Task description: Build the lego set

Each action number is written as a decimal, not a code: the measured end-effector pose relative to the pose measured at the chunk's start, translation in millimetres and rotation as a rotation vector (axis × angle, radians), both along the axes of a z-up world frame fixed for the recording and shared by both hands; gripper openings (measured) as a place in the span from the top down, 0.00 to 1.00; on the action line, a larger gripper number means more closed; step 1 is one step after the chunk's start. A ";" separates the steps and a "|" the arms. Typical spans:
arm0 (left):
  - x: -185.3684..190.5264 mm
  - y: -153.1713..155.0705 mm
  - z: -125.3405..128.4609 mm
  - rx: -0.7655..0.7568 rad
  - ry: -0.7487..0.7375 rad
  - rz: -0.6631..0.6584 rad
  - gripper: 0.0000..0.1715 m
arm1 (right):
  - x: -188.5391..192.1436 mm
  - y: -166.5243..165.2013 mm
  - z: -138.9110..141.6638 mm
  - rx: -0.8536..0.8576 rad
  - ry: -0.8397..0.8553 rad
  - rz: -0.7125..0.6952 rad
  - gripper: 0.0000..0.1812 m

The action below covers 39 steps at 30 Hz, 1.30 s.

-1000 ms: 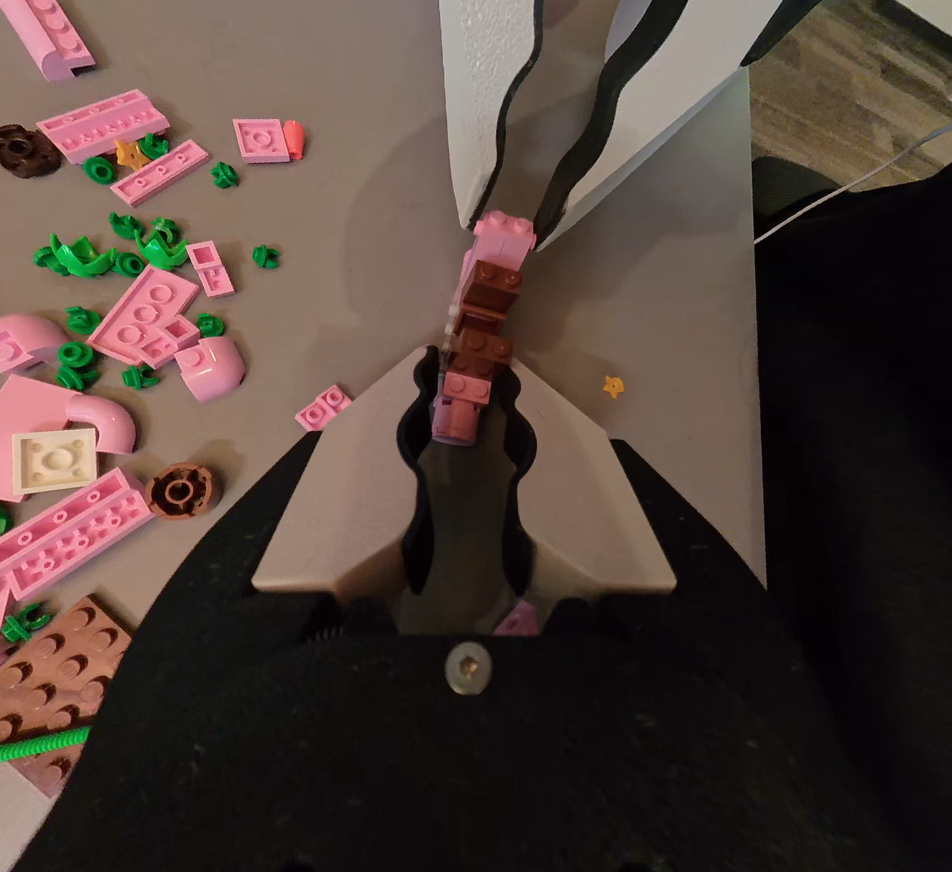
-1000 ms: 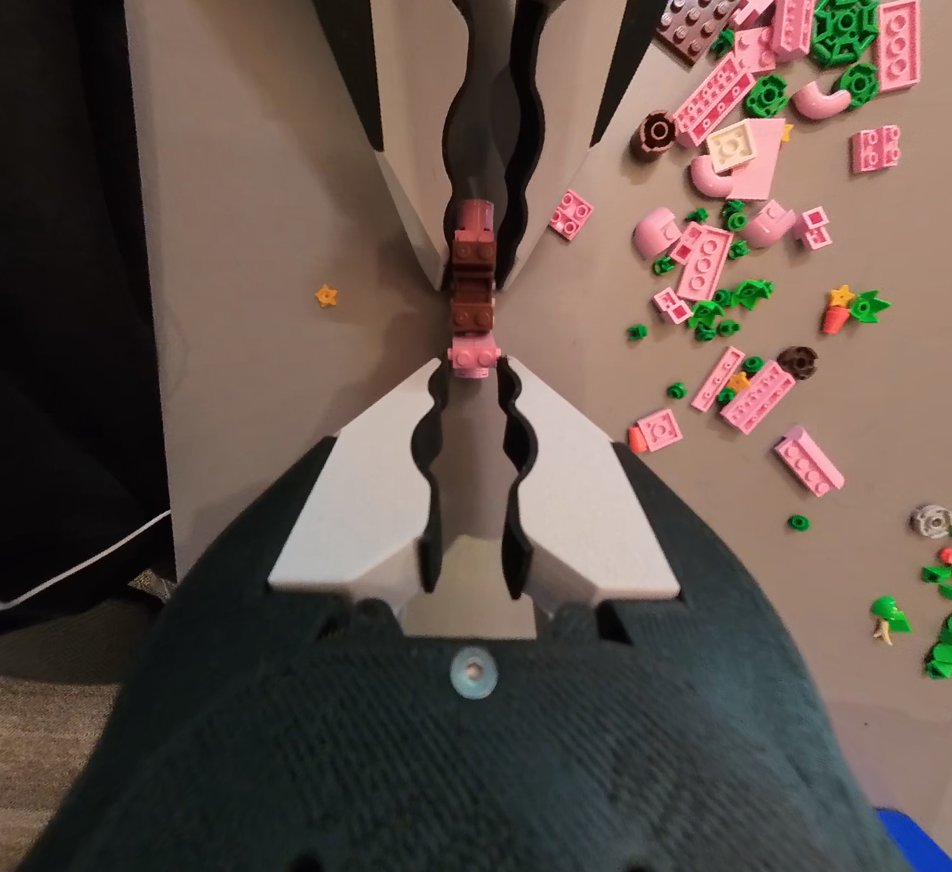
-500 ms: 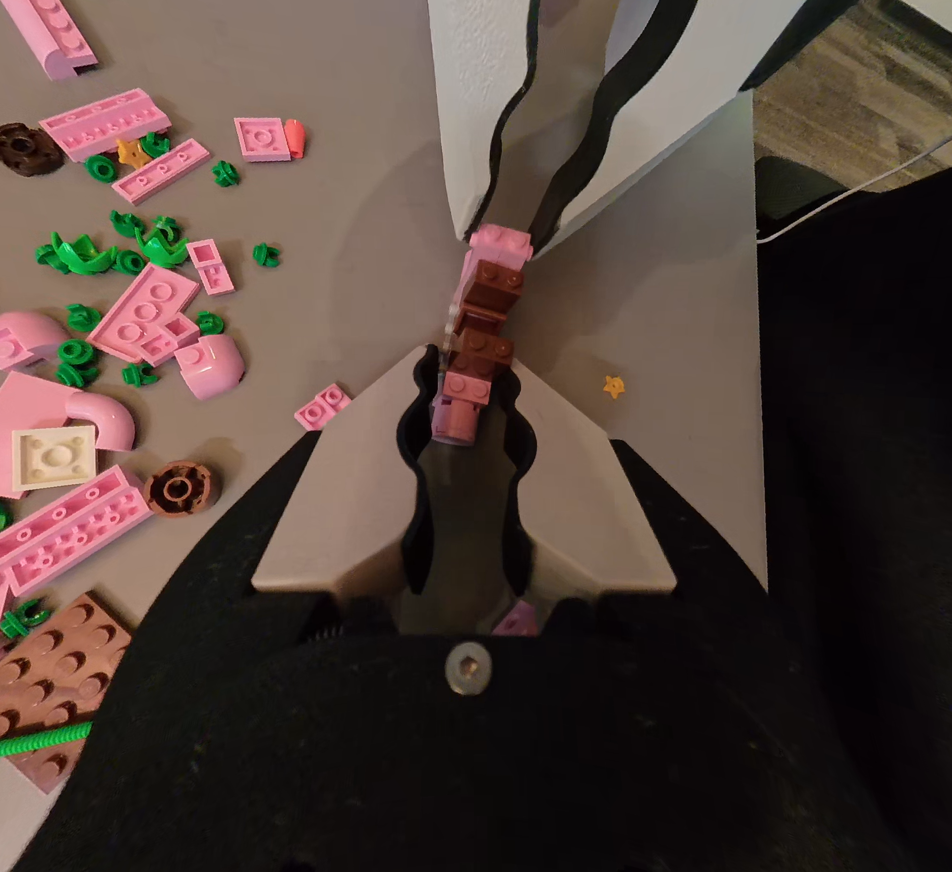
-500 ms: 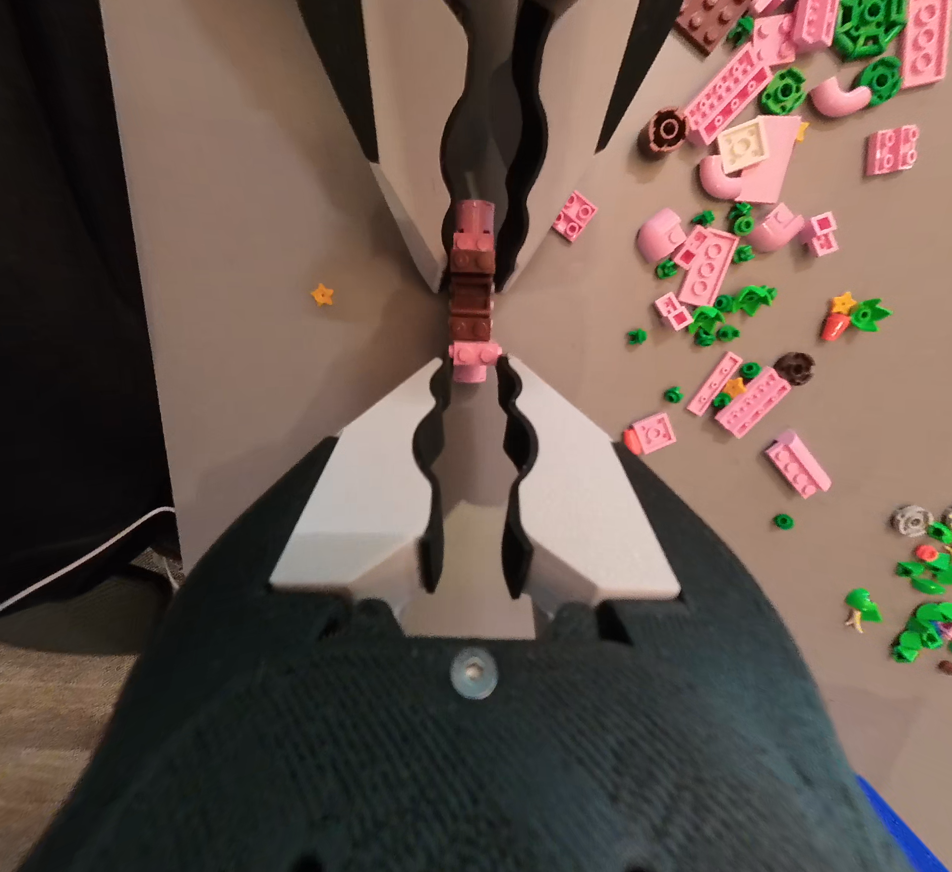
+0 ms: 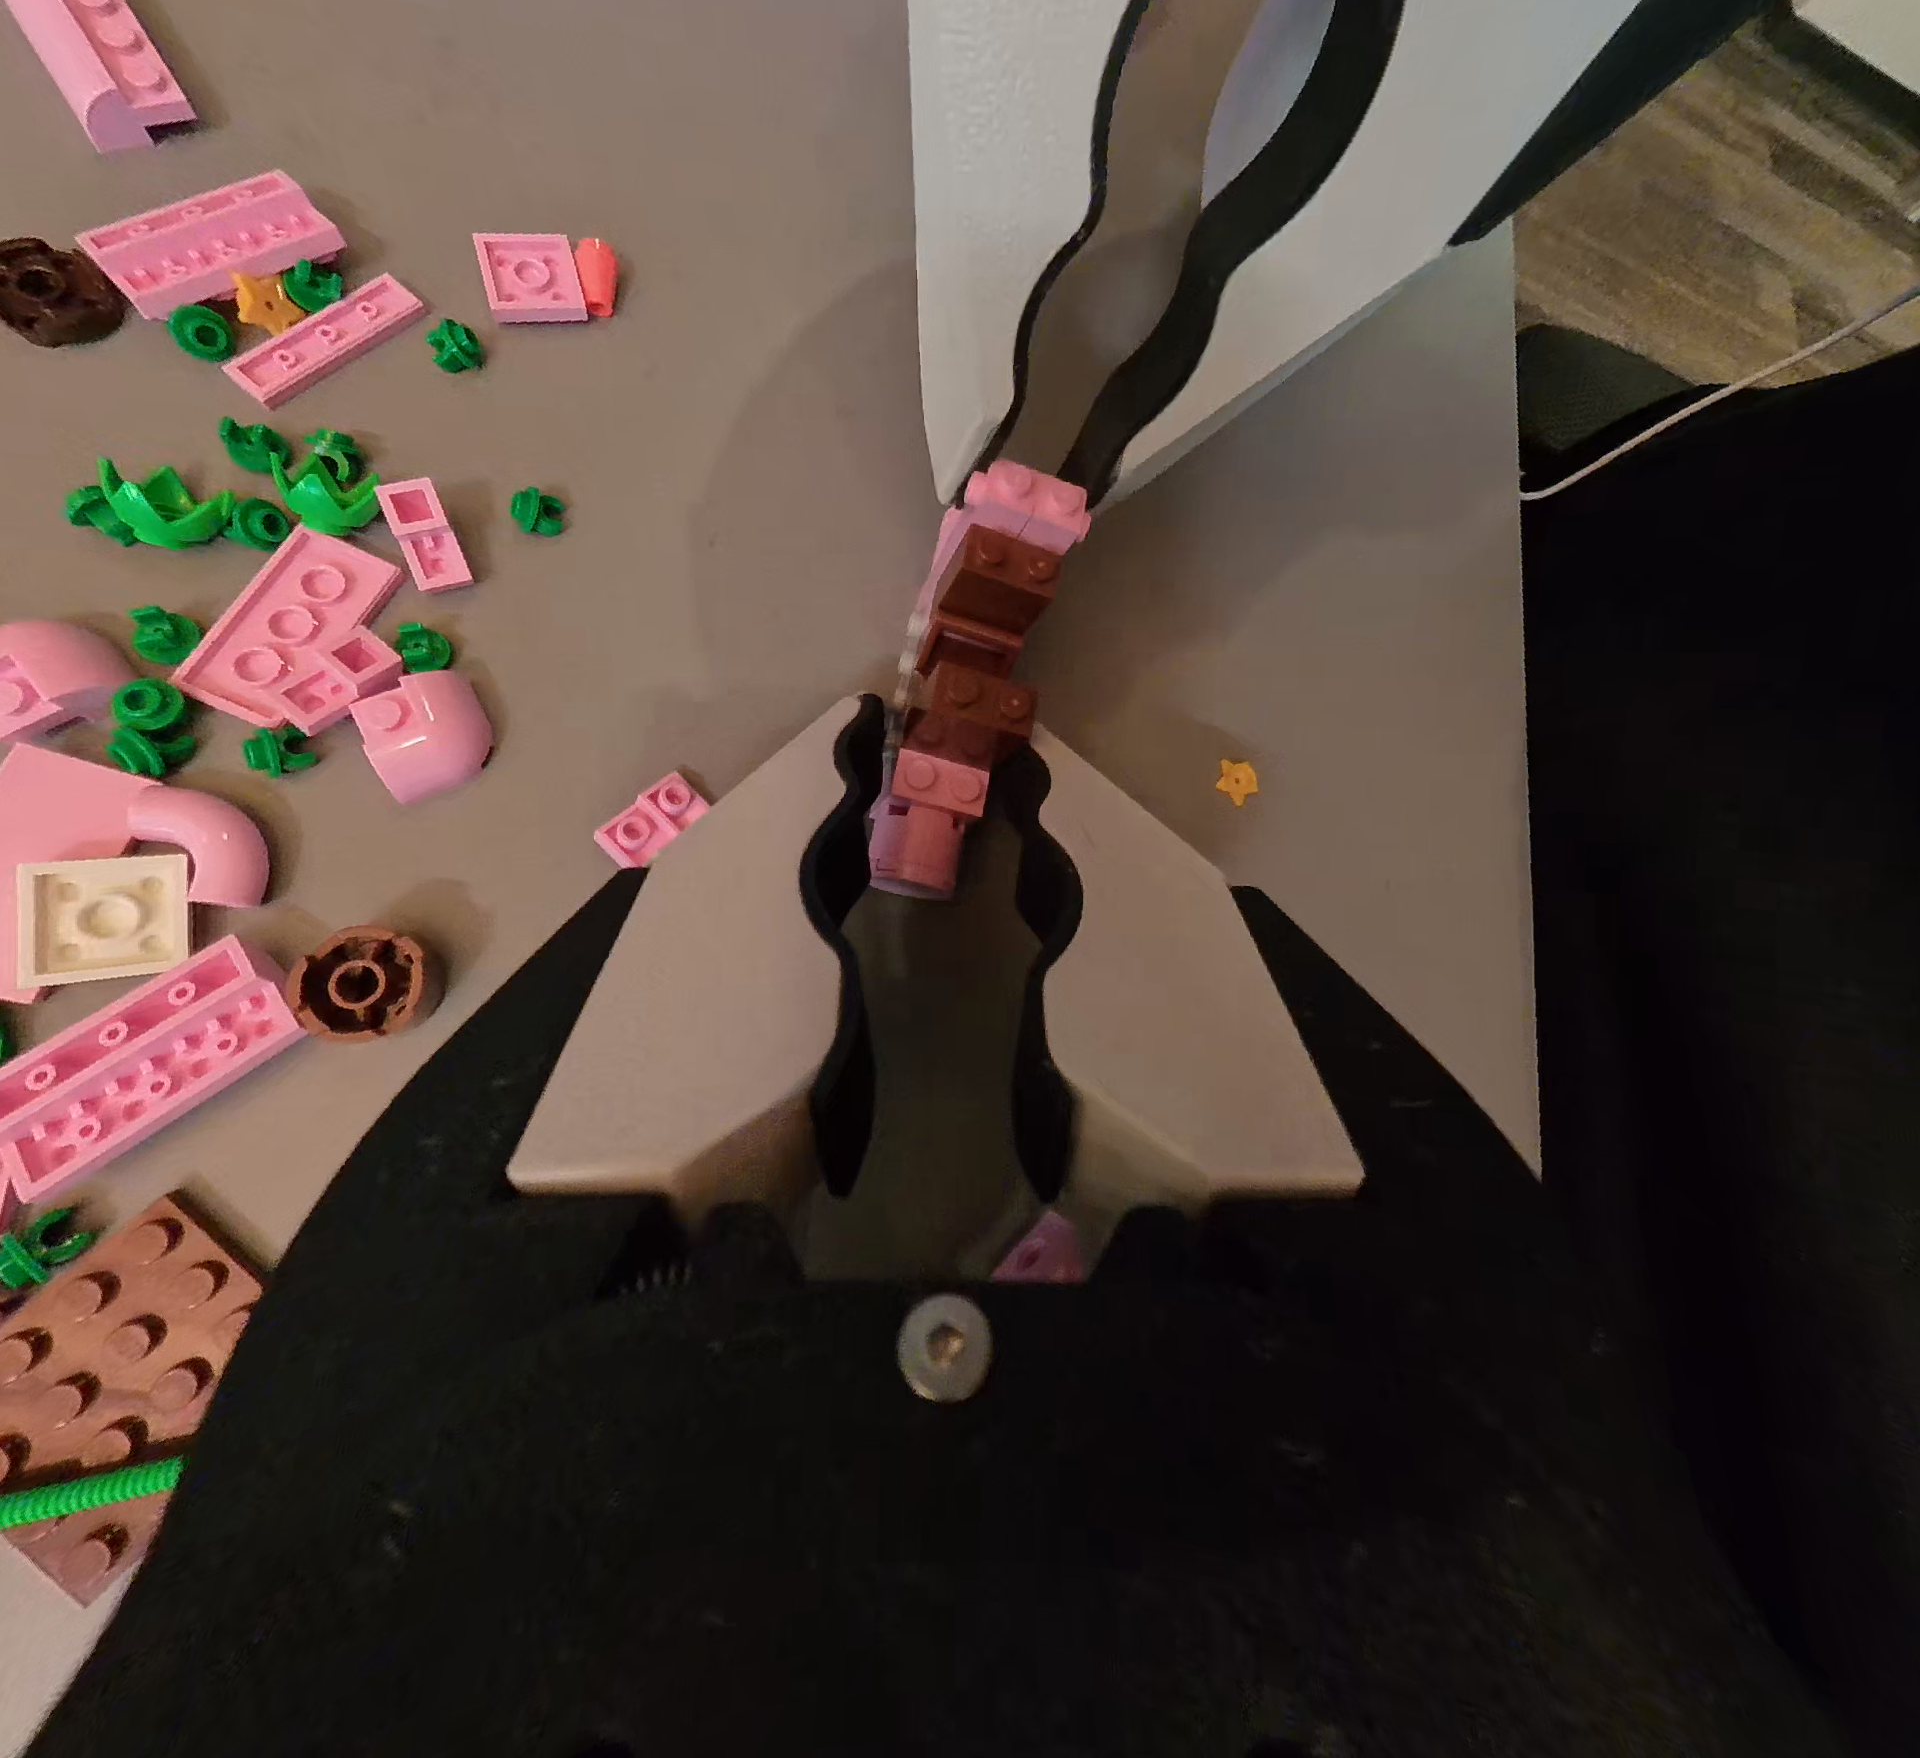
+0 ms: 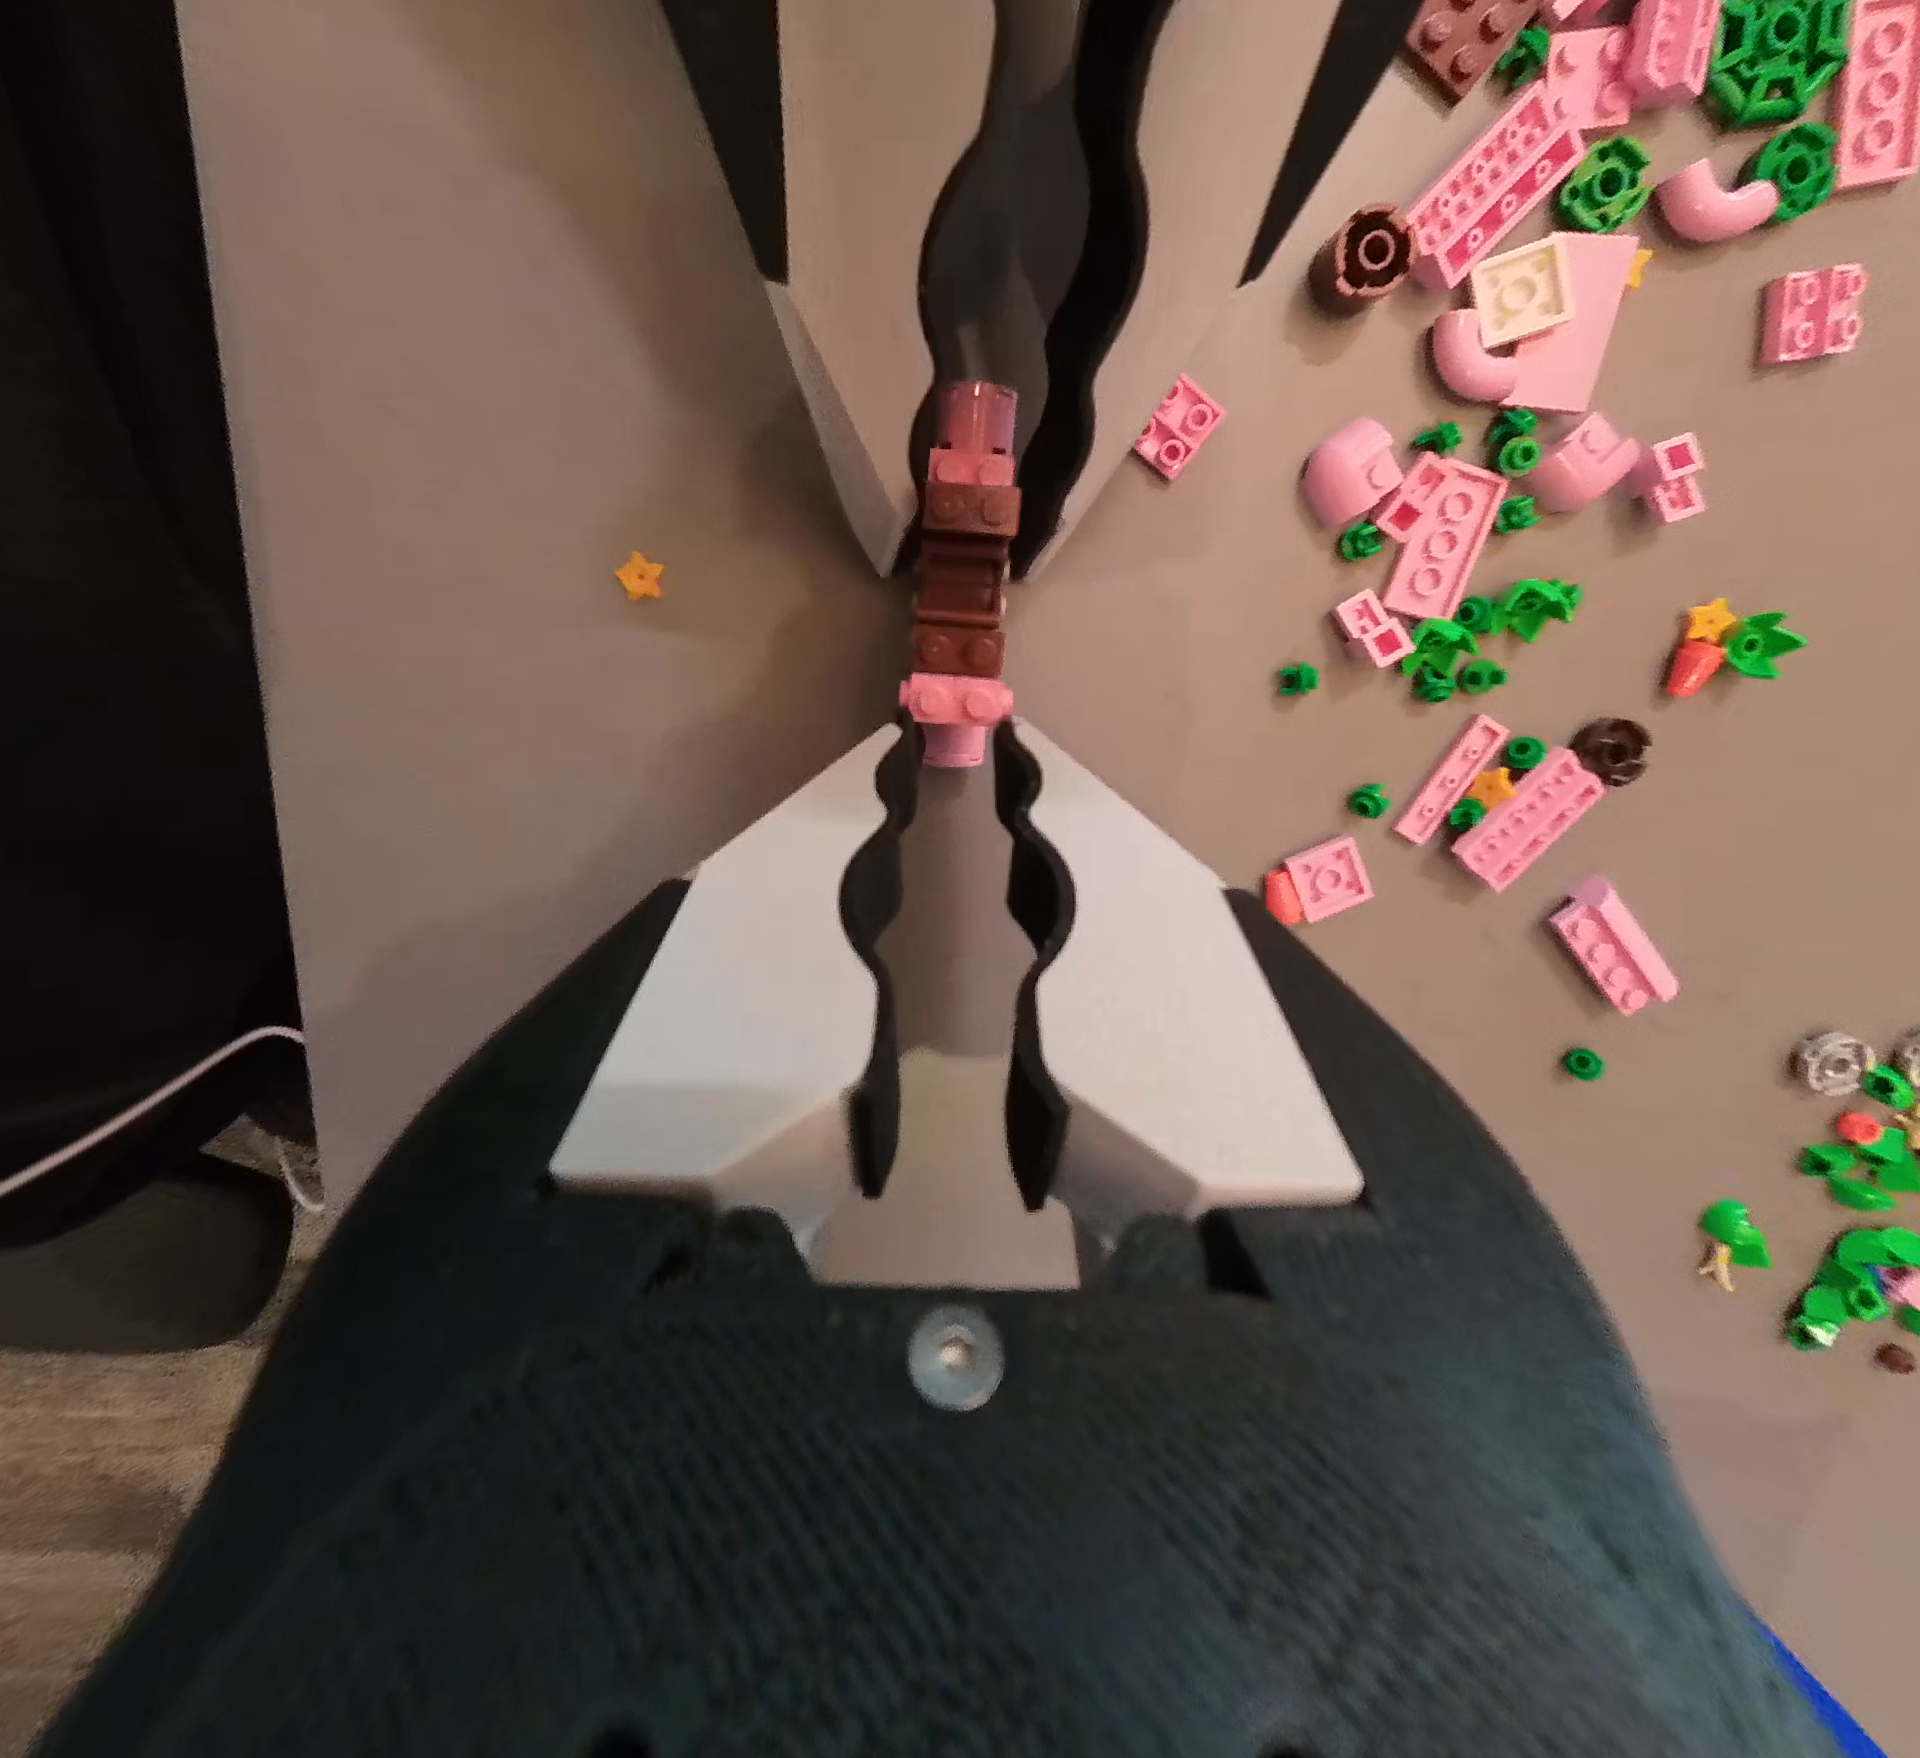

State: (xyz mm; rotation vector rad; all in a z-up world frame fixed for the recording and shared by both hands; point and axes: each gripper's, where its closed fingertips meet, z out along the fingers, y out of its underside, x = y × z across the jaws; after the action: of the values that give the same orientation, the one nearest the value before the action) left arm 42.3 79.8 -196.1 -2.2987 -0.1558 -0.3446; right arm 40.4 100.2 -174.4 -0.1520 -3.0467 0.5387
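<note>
Left wrist view: the left tool [image 5: 940, 809] is closed on one pink end of a small pink-and-brown brick stack [image 5: 977, 659] held above the surface [image 5: 727, 98]; the right tool [image 6: 948, 752] pinches the other end. Likely pressing pieces together; next needs a firm, straight squeeze.

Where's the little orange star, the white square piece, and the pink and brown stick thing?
orange star [image 5: 1236, 779], left wrist view, its middle.
white square piece [image 5: 102, 919], left wrist view, its round centre bump.
pink and brown stick [image 6: 961, 586], right wrist view, its brown middle.
</note>
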 end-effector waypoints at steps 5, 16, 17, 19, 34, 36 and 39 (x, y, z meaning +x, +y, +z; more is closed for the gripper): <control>1.0 -7.2 13.4 0.047 -0.049 -0.030 0.80 | -6.4 17.0 -11.7 0.064 0.002 -0.082 0.81; -68.6 -72.6 71.8 0.378 -0.041 0.195 0.83 | -14.3 18.7 19.8 -0.118 0.101 -0.205 0.70; -66.5 -71.2 70.5 0.375 -0.050 0.188 0.83 | -13.3 17.3 20.0 -0.124 0.104 -0.204 0.69; -60.9 -66.6 64.7 0.339 -0.045 0.163 0.83 | -11.6 13.8 19.5 -0.130 0.112 -0.191 0.70; -6.6 -11.4 22.4 0.119 0.009 0.055 0.74 | -4.0 -8.7 12.8 -0.067 0.093 -0.031 0.80; -9.0 -13.7 23.5 0.130 0.010 0.057 0.75 | -3.8 -8.6 10.7 -0.066 0.083 -0.022 0.80; -7.8 -13.9 23.6 0.136 -0.012 0.052 0.76 | -2.6 -5.9 6.6 -0.050 0.068 -0.014 0.84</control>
State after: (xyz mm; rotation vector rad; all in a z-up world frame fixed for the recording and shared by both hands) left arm 34.5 65.9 -172.5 -2.1553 -0.1914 -0.3320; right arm 37.8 94.2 -167.8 -0.1530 -2.9653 0.6061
